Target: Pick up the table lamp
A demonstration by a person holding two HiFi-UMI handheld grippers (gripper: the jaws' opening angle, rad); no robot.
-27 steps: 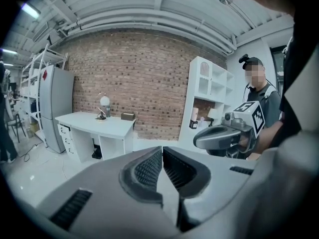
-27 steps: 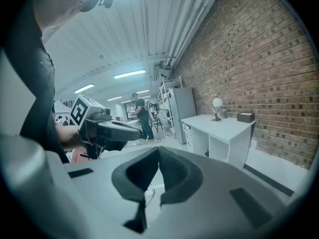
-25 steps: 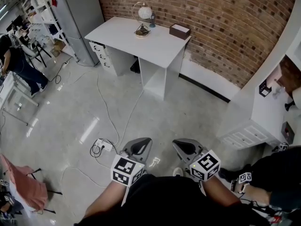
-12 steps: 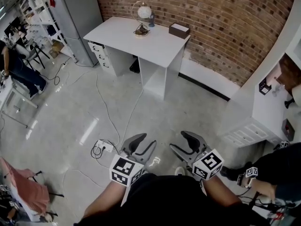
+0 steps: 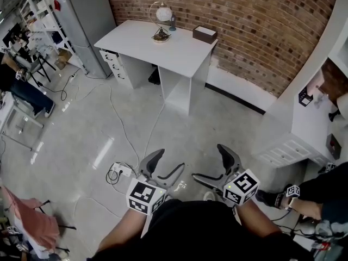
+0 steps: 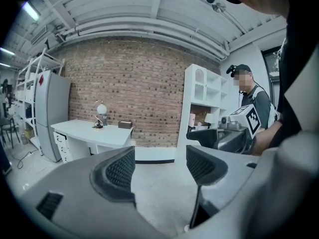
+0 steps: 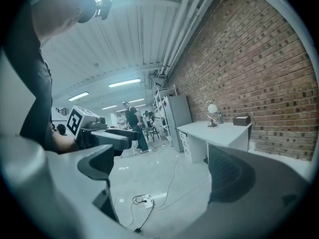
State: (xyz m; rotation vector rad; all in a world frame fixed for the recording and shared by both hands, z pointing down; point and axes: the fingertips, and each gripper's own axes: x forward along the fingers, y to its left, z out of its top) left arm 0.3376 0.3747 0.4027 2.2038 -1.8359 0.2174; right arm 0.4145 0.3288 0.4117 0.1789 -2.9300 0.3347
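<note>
The table lamp (image 5: pixel 162 20), a white globe on a curved metal ring with a dark base, stands at the back of a white desk (image 5: pixel 136 39) against the brick wall; it is small and far off as the lamp (image 6: pixel 99 114) in the left gripper view and the lamp (image 7: pixel 213 113) in the right gripper view. My left gripper (image 5: pixel 163 166) and right gripper (image 5: pixel 213 165) are held low, close to my body, several steps from the desk. Both have just been opening, and their jaws stand wide apart with nothing between them.
A dark box (image 5: pixel 204 33) and a small bottle (image 5: pixel 172 23) share the desk. Cables and a power strip (image 5: pixel 120 169) lie on the floor between me and the desk. A grey cabinet (image 5: pixel 81 20) stands left of the desk, white shelving (image 5: pixel 310 118) at right. People work at far left.
Both grippers went from shut to wide open. They stayed in place in front of me. The view shifted slightly, and the person at far left moved.
</note>
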